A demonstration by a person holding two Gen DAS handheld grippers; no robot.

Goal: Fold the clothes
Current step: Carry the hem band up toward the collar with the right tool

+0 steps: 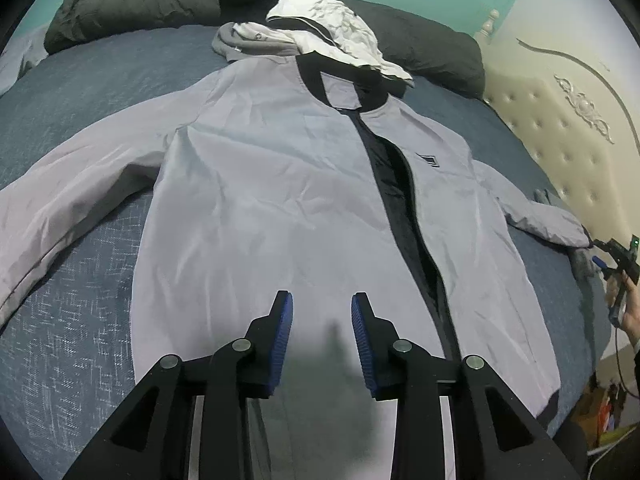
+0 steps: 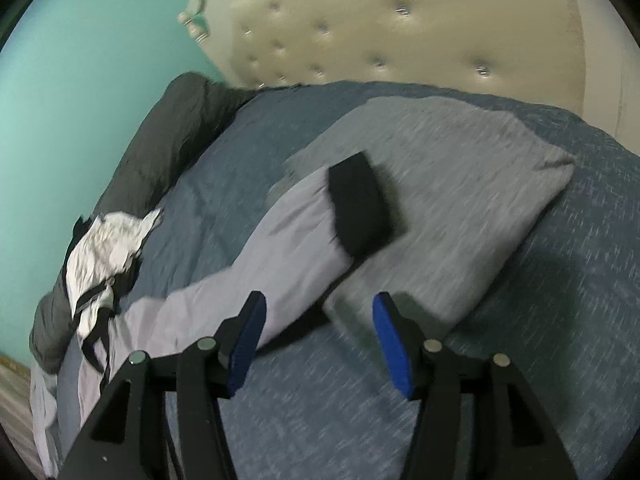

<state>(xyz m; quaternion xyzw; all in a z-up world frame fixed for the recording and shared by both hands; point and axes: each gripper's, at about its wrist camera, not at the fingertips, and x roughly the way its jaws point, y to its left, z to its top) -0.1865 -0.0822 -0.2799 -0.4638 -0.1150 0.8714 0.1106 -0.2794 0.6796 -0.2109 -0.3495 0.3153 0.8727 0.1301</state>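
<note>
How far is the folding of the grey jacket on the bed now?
Done: the jacket lies spread flat, front up, zip partly open, both sleeves stretched out. In hand: nothing; the left hand-held gripper hovers open over the hem, and the right hand-held gripper is open near the sleeve whose black cuff rests on the pillow. Left: every fold, and the pile beyond the collar.

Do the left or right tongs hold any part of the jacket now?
No. Both the left tongs and the right tongs stand open above the jacket, nothing between them.
</note>
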